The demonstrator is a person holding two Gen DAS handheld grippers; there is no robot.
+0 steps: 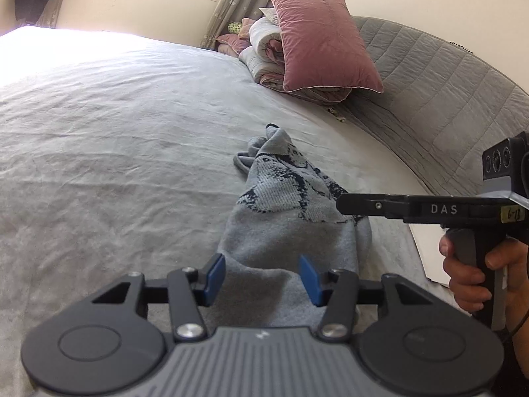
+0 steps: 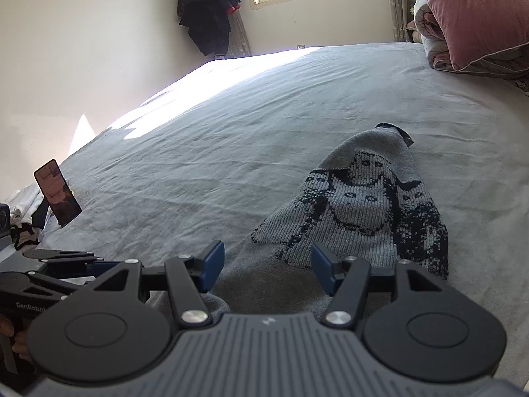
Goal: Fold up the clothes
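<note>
A grey knit sweater [image 1: 291,218] with a dark navy figure pattern lies bunched in a long strip on the bed. In the left wrist view its plain grey end runs under my left gripper [image 1: 262,279], whose blue pads [image 1: 215,278] stand apart without pressing the fabric. My right gripper [image 2: 267,269] is open too, hovering over the sweater [image 2: 360,208] near the patterned part's lower edge. From the left wrist view the right gripper [image 1: 342,203] shows side-on, reaching over the pattern, with a hand [image 1: 469,274] on its handle. The left gripper [image 2: 97,259] appears at the lower left of the right wrist view.
The grey bedsheet [image 1: 115,152] spreads wide to the left and far side. A pink pillow [image 1: 324,43] leans on rolled quilts by the quilted grey headboard [image 1: 439,92]. A phone [image 2: 58,192] stands propped at the bed's left edge beside piled clothes. Dark garments [image 2: 208,10] hang near the window.
</note>
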